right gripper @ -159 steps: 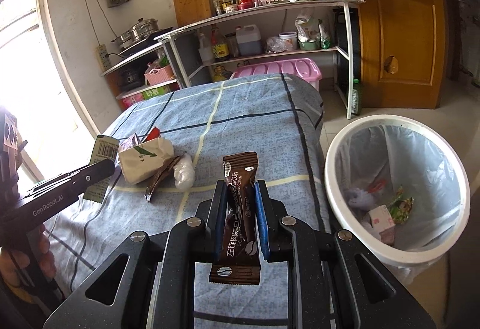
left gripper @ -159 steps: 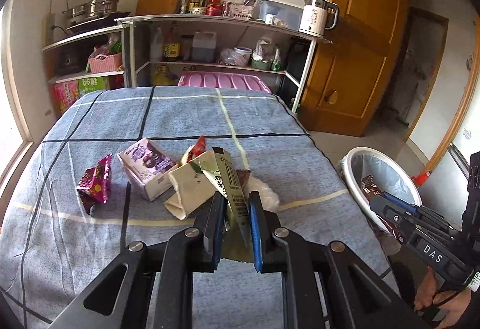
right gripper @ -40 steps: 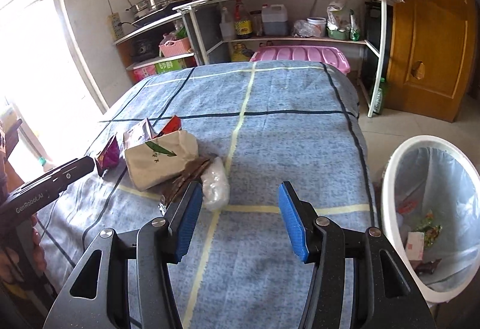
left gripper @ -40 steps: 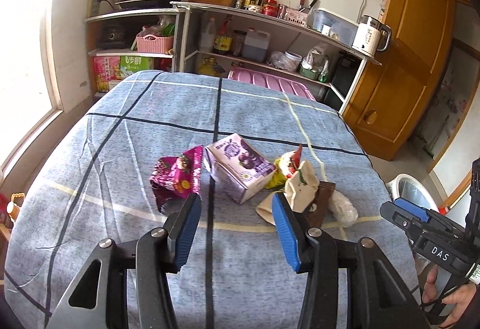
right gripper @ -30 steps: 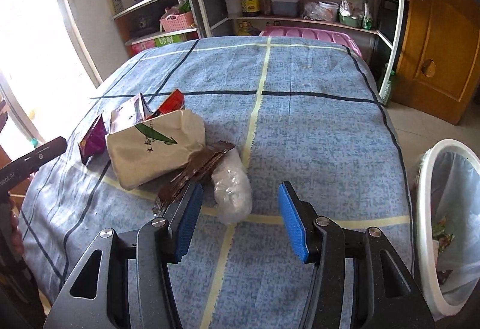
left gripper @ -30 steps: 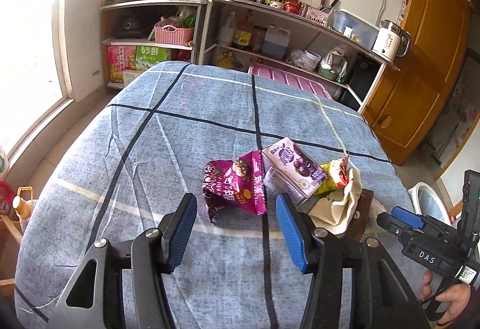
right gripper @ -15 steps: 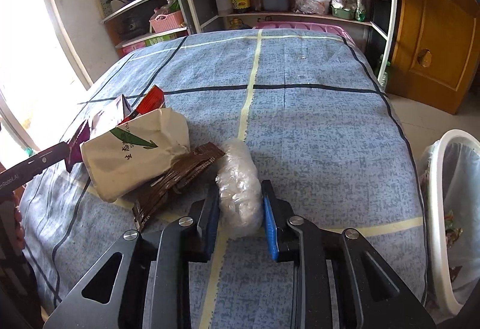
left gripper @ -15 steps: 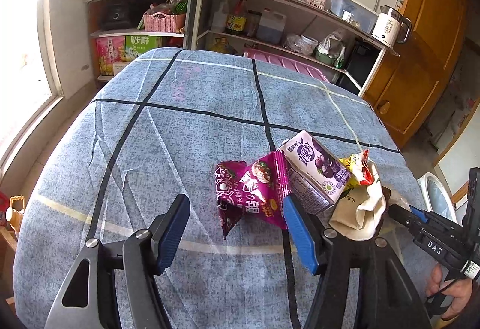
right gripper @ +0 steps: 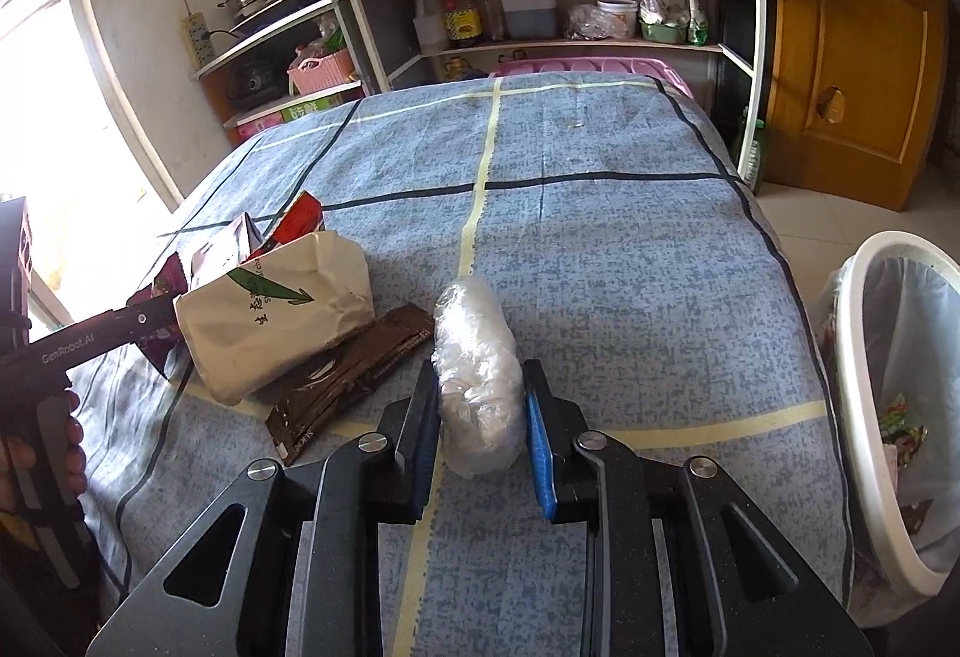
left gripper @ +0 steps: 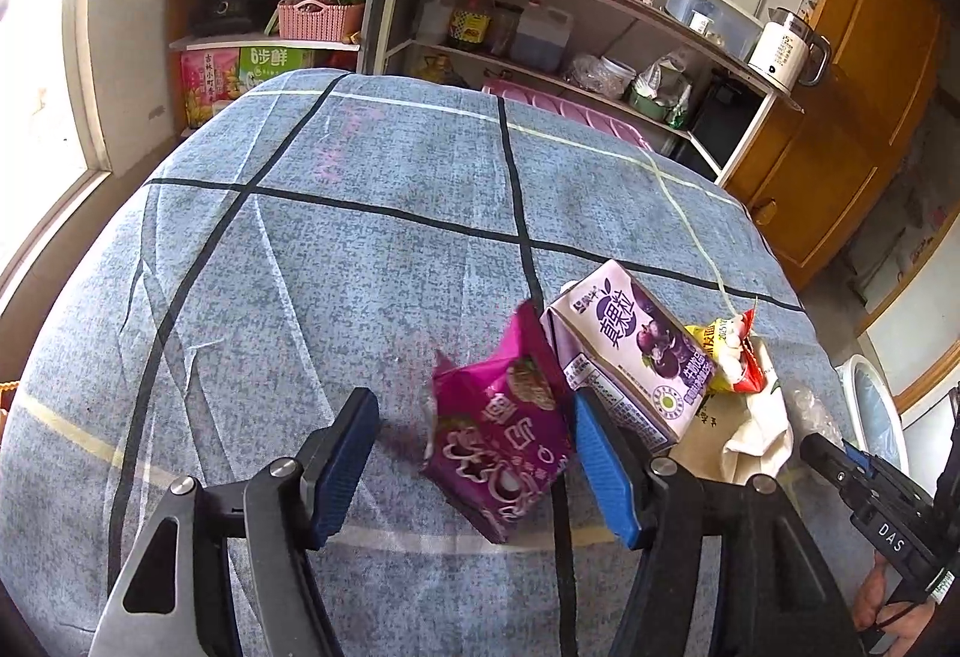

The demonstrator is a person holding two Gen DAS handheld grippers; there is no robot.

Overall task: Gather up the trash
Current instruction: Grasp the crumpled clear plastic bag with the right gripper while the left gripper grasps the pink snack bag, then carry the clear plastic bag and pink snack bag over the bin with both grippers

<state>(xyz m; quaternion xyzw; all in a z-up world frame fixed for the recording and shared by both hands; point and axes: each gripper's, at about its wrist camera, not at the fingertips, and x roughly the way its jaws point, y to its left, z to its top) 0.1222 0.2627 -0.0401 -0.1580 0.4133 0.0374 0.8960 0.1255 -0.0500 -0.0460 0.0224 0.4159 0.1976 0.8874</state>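
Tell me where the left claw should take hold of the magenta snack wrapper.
Grip the magenta snack wrapper across its crumpled middle, coming from the near side where the open left claw already straddles it. Its right edge leans on the purple milk carton, so that finger probably needs to slip between them.

Mostly soft cloth, crinkled plastic and printed card in front of you.

Your table cloth is a matt, mottled woven fabric. The wad between your right gripper's pads is clear, wrinkled film with a dull sheen. The brown sachet looks glossy foil-plastic; the white bag is matt paper. The magenta packet shines like foil, the carton is smooth printed card. Both grippers' bodies are matt black, with blue pads and bright metal pins. The bin is smooth white plastic.
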